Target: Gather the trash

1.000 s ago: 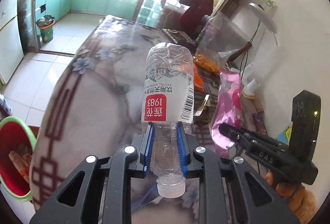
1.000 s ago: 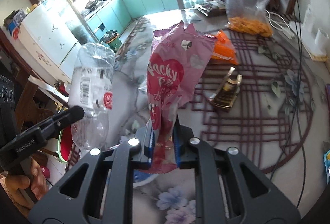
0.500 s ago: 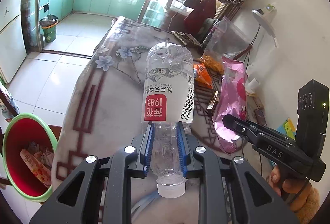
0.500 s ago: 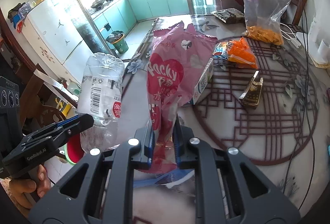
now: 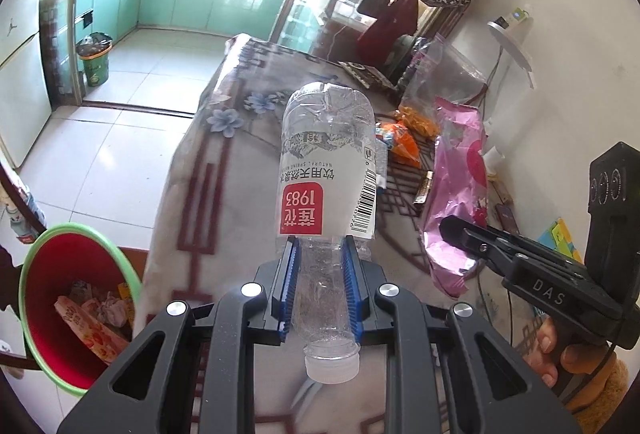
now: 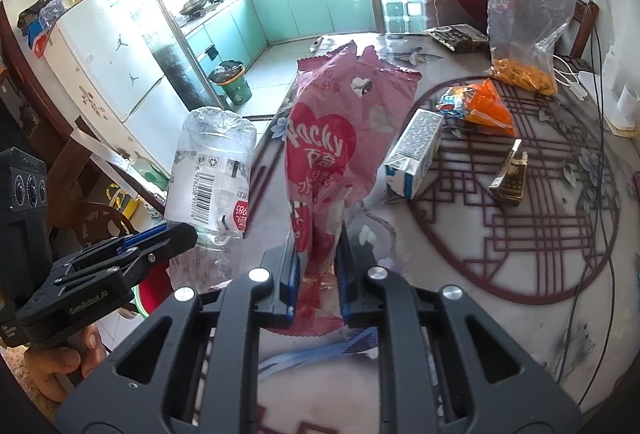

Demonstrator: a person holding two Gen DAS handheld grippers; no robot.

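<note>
My left gripper (image 5: 320, 266) is shut on the neck end of an empty clear plastic bottle (image 5: 326, 170) with a red and white label, its white cap toward the camera. My right gripper (image 6: 316, 278) is shut on a pink Pocky snack wrapper (image 6: 332, 138) that stands up between its blue pads. Each gripper shows in the other view: the right gripper (image 5: 460, 234) with the pink wrapper (image 5: 456, 190), the left gripper (image 6: 176, 238) with the bottle (image 6: 212, 174). A red bin with a green rim (image 5: 72, 242) sits on the floor at the lower left, holding wrappers.
On the patterned tablecloth (image 6: 520, 234) lie a small white carton (image 6: 416, 150), an orange snack bag (image 6: 484, 106), a dark gold packet (image 6: 510, 178) and a clear bag of orange snacks (image 6: 524, 22). Cables run along the right. A green bin (image 5: 94, 60) stands by the kitchen.
Both grippers have pulled back from the table toward its near left edge, holding the bottle and wrapper. The red bin has come further into the left wrist view.
</note>
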